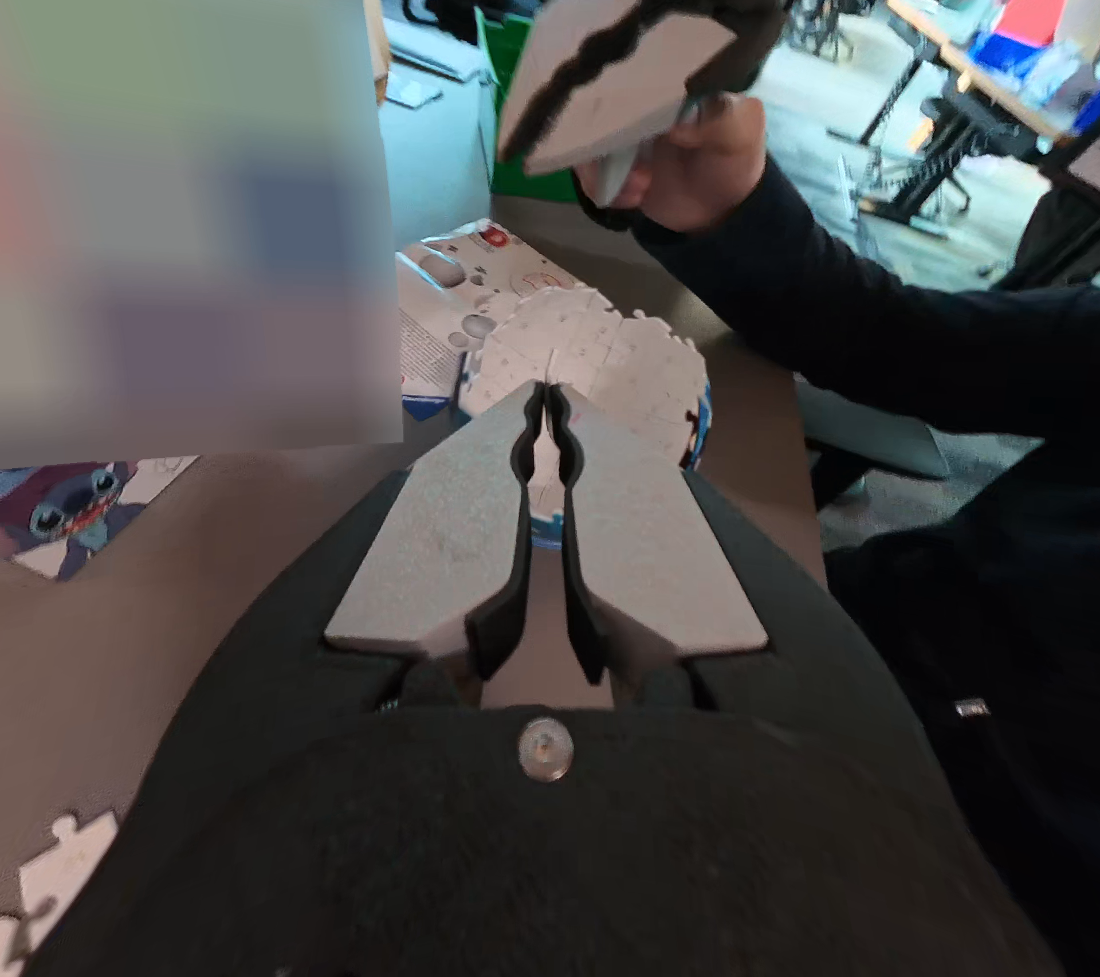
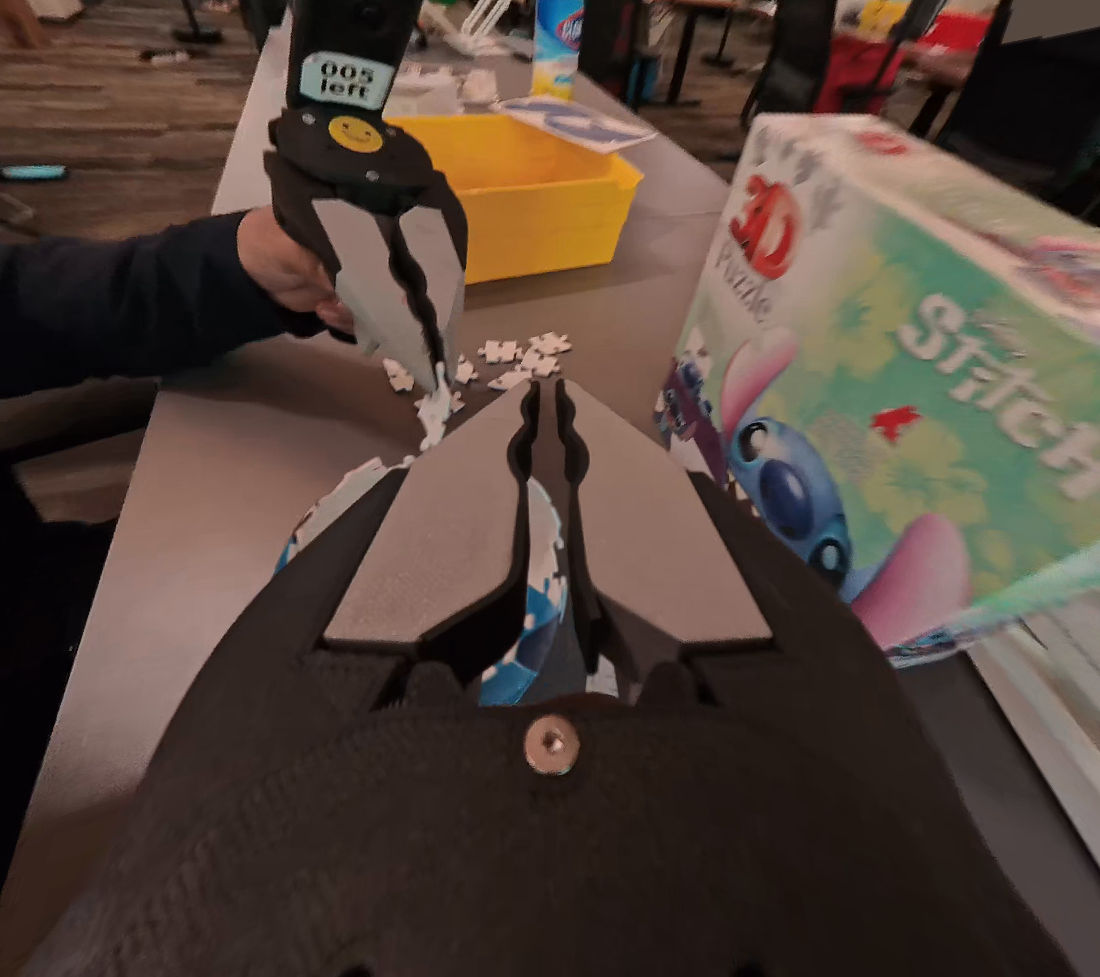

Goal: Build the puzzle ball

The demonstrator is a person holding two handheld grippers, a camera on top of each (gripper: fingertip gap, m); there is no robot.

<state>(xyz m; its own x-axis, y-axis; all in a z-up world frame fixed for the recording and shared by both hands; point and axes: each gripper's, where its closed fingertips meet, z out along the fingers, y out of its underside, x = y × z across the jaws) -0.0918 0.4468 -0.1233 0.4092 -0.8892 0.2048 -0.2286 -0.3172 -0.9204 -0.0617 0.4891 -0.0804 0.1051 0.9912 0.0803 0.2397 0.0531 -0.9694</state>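
Left gripper point(image 2: 437, 374) is pinching one white puzzle piece point(image 2: 436, 408) clear of the loose pile point(image 2: 524, 356), likely carrying it to the half-built puzzle ball point(image 1: 595, 353) sitting on the desk point(image 2: 238, 472) — right gripper point(image 2: 546, 389) is hovering empty above it, fingers nearly pressed together.

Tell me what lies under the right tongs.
Under the right tongs lies the partly built puzzle ball: blue and white pieces show through the gap between the fingers, a jagged rim at the left. The tongs' body covers the rest, so its full shape is hidden.
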